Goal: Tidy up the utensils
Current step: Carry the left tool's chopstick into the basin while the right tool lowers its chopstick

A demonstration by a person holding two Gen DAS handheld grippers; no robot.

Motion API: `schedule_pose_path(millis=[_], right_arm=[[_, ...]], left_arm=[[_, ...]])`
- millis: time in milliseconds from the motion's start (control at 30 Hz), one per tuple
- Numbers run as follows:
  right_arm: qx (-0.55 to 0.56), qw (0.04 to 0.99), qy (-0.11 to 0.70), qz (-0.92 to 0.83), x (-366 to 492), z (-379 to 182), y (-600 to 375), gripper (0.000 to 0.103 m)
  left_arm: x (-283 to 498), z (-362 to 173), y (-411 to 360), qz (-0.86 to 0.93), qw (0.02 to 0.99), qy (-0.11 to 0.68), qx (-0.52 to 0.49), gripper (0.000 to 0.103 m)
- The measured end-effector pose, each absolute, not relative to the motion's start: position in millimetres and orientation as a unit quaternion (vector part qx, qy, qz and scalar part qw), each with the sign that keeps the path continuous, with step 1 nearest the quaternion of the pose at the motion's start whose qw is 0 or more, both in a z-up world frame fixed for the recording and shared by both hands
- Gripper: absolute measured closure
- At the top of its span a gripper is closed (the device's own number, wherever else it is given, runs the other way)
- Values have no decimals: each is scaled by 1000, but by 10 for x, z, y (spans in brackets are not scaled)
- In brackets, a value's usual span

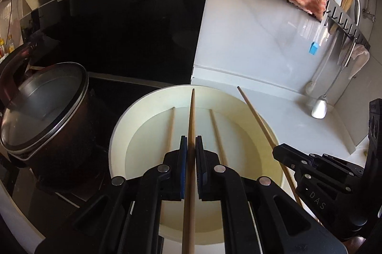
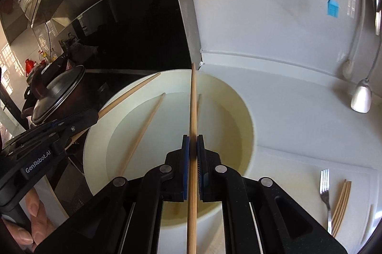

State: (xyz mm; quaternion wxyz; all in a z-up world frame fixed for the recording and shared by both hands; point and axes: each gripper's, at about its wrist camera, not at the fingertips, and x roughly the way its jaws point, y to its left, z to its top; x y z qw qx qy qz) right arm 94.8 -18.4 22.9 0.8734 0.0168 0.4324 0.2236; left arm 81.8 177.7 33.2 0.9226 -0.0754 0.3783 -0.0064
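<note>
The white bowl (image 1: 119,134) sat beside the pot (image 1: 45,108), under both grippers. The left gripper (image 1: 191,158) and right gripper (image 2: 193,153) each clamped one chopstick (image 1: 191,115), probably for transfer toward the fork (image 2: 325,189) and sorted chopsticks.

— What is seen of the utensils?
— Two wooden chopsticks (image 1: 191,120) (image 2: 193,110) are held above a white bowl (image 1: 119,125) (their reflections show in its water).
— And elsewhere?
— A fork (image 2: 325,187) and several chopsticks (image 2: 341,203) are laid together on the white counter.
</note>
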Motion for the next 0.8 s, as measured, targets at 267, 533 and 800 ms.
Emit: schedule_pose_path(millis=[267, 533, 800], right_arm=[[30, 844, 493, 210, 1258, -181, 150, 97], [41, 820, 538, 191, 1402, -435, 220, 97], [47, 801, 568, 185, 1449, -549, 201, 97]], left_arm=[[1147, -33, 1915, -32, 906, 416, -72, 96], [1316, -260, 1886, -41, 890, 450, -65, 96], [1422, -457, 1837, -43, 865, 496, -59, 95]])
